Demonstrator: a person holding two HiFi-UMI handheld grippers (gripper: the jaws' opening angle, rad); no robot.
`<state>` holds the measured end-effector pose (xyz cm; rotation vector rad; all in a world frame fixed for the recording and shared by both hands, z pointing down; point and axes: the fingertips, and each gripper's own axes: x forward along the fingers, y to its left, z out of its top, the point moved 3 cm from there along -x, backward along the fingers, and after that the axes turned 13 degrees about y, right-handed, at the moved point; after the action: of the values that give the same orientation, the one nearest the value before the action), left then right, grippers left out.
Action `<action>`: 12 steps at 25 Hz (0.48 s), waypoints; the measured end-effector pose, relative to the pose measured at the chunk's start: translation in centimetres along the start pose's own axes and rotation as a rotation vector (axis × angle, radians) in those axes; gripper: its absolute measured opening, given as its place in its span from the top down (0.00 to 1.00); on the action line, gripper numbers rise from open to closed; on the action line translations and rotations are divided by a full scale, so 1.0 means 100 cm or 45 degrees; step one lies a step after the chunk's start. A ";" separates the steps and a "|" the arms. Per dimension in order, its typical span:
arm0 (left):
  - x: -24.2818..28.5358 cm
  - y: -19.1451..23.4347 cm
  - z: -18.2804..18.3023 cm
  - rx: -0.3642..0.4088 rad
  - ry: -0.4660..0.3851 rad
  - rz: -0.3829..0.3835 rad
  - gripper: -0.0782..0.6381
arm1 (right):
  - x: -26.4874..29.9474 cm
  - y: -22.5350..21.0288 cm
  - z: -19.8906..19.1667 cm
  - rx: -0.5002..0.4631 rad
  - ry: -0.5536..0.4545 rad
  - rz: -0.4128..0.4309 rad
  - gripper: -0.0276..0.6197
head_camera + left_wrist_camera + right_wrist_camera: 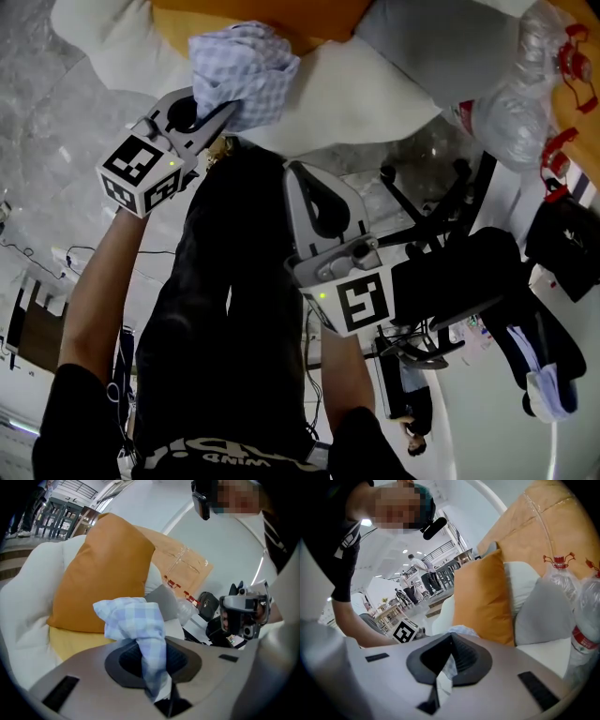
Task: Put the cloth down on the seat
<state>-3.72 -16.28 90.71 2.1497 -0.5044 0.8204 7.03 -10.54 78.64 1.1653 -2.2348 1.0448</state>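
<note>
Between clenched fingers of left gripper [217,114]: bunched blue-and-white checked cloth [246,67], over white cushioned seat [347,94]. Fingers of right gripper [298,176] together, empty. Lower till cloth rests, then loosen; no early drop.

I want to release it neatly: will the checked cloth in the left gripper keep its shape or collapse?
Probably collapse: the cloth bunches and droops around the left gripper and its shut jaws, so it looks floppy. Likely light too; one pinch carries it.
</note>
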 end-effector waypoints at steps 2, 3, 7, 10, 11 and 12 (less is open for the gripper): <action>0.007 0.008 -0.006 0.003 0.022 0.020 0.77 | 0.001 -0.001 -0.003 0.011 -0.002 0.000 0.93; 0.012 0.012 -0.009 0.002 0.036 0.028 0.77 | 0.001 -0.001 -0.003 0.015 -0.002 0.000 0.93; 0.027 0.025 -0.020 -0.005 0.092 0.051 0.77 | 0.000 -0.003 -0.006 0.026 0.002 -0.001 0.93; 0.033 0.035 -0.024 -0.021 0.124 0.079 0.77 | -0.002 -0.005 -0.007 0.036 0.005 -0.006 0.93; 0.035 0.037 -0.025 -0.031 0.132 0.091 0.77 | -0.002 -0.006 -0.008 0.039 0.006 -0.007 0.93; 0.036 0.039 -0.026 -0.041 0.139 0.104 0.77 | -0.002 -0.006 -0.009 0.043 0.008 -0.006 0.93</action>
<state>-4.43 -17.07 96.52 2.0537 -0.5478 0.9624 7.63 -9.95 79.32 1.1794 -2.2166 1.0863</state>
